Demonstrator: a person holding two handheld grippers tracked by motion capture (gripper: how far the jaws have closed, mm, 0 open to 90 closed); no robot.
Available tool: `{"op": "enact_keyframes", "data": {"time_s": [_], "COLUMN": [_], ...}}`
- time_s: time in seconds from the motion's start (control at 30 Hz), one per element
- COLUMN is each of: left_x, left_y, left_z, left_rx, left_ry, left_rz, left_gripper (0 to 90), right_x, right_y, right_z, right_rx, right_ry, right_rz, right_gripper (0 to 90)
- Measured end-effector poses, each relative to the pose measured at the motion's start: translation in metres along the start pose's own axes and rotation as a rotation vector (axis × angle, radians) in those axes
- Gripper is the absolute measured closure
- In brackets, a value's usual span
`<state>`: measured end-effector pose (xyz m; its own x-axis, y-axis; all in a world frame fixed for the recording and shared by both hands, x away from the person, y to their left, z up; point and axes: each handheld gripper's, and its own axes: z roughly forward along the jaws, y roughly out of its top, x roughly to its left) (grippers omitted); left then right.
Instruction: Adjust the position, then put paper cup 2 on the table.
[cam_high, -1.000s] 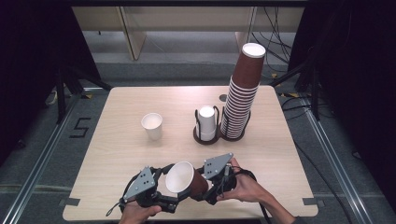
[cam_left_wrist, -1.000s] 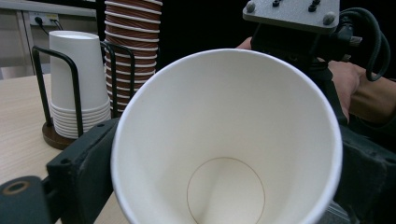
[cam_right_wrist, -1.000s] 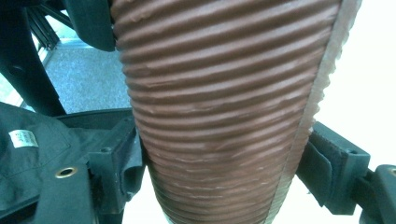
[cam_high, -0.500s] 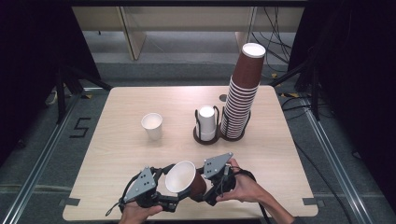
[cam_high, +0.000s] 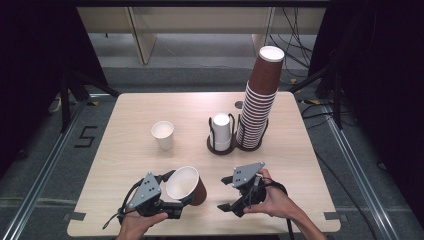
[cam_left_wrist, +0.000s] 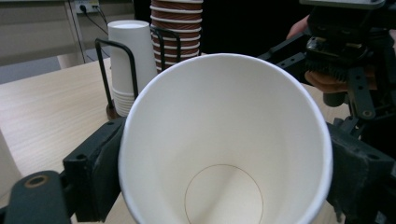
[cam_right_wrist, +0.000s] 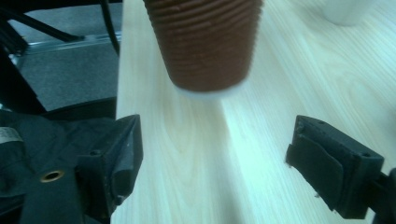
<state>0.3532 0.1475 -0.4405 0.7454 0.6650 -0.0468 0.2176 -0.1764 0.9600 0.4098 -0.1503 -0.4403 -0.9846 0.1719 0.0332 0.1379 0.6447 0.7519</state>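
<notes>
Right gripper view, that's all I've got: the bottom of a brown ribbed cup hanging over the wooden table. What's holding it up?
Observer: The left claw is shut on the brown cup, with pads on both sides near its rim. Its jaws have just been closing onto it.
Operator: Anything inside it?
Observer: No. The left gripper view looks straight into its white inside, and it's empty.
Operator: What else is on the table?
Observer: A lone white cup stands upright. To its right in the high view, a black wire holder carries a short white stack and a tall brown stack.
</notes>
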Motion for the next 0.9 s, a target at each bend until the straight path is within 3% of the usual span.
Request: {"op": "enact_keyframes", "data": {"time_s": [0.17,0.23,0.37,0.53,0.7,0.9], "left_x": [0.005,0.008,0.014,0.02,0.024,0.032], "left_y": [0.001,0.001,0.0,0.001,0.003,0.001], "left_z": [-0.001,-0.002,-0.002,-0.005,-0.007,-0.013], "left_rx": [0.037,0.075,0.102,0.143,0.14,0.149], "left_ry": [0.036,0.06,0.075,0.125,0.141,0.19], "left_rz": [0.023,0.027,0.004,0.006,-0.001,-0.009], "left_gripper": [12.4,12.3,12.3,12.1,12.0,11.7], "right_x": [-0.003,-0.005,-0.005,-0.005,-0.005,-0.005], "right_y": [-0.008,-0.011,-0.016,-0.021,-0.026,-0.033], "right_z": [-0.006,-0.008,-0.011,-0.014,-0.015,-0.016], "right_rx": [0.016,0.023,0.035,0.037,0.042,0.053], "right_ry": [-0.063,-0.102,-0.116,-0.115,-0.123,-0.14], "right_rz": [0.033,0.042,0.063,0.07,0.089,0.106], "right_gripper": [18.7,17.7,18.0,18.3,17.7,17.4]}}
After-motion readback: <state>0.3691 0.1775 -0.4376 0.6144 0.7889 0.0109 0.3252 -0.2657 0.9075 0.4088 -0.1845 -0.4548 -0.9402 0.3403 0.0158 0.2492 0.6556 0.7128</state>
